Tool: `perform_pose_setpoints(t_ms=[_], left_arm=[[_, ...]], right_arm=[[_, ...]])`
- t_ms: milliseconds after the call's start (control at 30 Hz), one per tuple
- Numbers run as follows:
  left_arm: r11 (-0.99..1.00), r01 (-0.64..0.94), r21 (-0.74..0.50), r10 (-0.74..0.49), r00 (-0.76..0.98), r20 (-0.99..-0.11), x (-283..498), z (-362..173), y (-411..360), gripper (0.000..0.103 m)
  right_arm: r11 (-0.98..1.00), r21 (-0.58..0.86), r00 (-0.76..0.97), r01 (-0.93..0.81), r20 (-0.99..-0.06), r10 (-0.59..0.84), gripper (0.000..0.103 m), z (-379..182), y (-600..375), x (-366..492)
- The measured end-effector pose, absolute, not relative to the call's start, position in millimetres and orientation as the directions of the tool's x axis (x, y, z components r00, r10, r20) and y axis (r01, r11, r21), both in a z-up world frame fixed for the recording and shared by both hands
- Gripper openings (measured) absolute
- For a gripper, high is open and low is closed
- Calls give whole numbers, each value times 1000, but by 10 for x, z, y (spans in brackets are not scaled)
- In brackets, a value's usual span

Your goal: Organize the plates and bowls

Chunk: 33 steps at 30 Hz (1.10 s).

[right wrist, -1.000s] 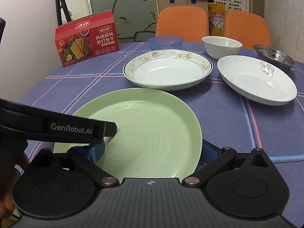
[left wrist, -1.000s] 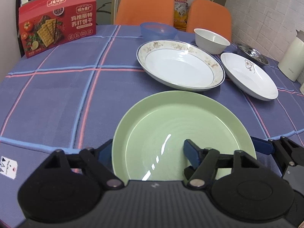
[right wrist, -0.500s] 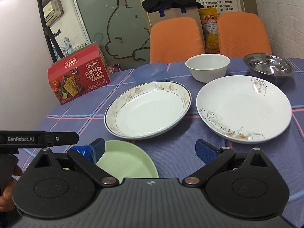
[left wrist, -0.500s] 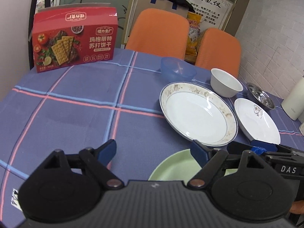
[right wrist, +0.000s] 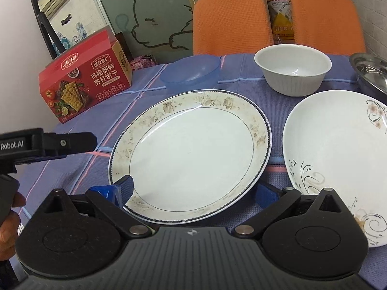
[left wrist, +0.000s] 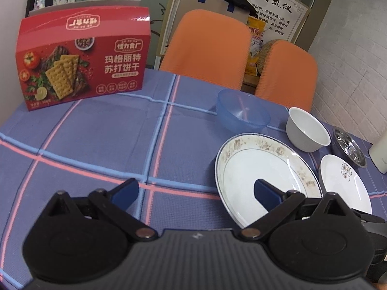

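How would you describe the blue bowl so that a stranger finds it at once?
On the blue checked tablecloth, look to the far edge, in front of the orange chair. The translucent blue plastic bowl sits behind the floral-rimmed plate; the white ceramic bowl beside it is opaque.

Left gripper [left wrist: 196,191], right gripper [right wrist: 193,189]: agape.

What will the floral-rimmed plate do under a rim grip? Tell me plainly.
The floral-rimmed plate looks like glazed ceramic, so probably stiff, fairly heavy and breakable if dropped. Its glossy surface may slip between the pads. It lies flat on the tablecloth, so the low rim probably leaves little room underneath for the open right gripper.
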<state>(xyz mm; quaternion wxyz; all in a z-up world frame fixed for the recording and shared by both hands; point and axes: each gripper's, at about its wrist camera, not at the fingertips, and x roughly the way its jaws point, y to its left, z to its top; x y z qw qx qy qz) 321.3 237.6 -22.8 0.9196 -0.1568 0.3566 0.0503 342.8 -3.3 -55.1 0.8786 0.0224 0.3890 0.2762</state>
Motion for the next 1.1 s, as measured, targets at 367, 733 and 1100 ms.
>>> perform_pose_setpoints(t_ms=[367,733,1100], left_arm=[[954,-191,-233,-28,715,-699,3523,-335,2386,100],[964,-180,-198,-27,670,-742,3956,-511,2287,96],[985,-127,-115,3,684,-729,3985,-544,2025,56]], right_arm=[[814,207,516,-543,-682,518,89,-508,122,3607],[843,100,555,-529,-710,433,90,-589,331,4015],[817,58,556,-573,-704,441,92,-612,395,3903]])
